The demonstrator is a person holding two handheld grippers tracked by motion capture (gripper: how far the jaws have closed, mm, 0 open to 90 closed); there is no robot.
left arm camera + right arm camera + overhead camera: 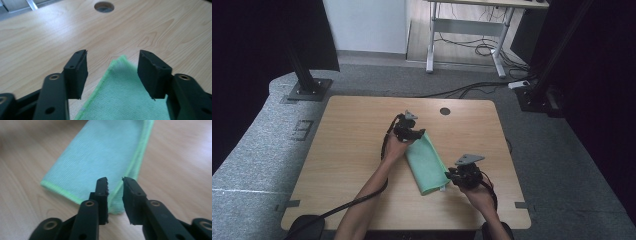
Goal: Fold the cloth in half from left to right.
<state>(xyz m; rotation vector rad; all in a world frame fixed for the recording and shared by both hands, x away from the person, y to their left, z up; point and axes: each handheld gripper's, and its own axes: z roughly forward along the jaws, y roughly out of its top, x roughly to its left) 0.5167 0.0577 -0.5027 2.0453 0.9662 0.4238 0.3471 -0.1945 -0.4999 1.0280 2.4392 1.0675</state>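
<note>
Green folded cloth (pixel 427 162) lies diagonally, far-left to near-right; left tool (pixel 410 131) and right tool (pixel 460 176) released.

The high view was dim at its left and right margins, where black curtains swallowed detail; the desk (pixel 362 150) was evenly lit from above, with soft, weak shadows. The left gripper view was sharp near the jaws; its far desk corner showed pale glare. The right gripper view was blurred along its upper left edge.
</note>
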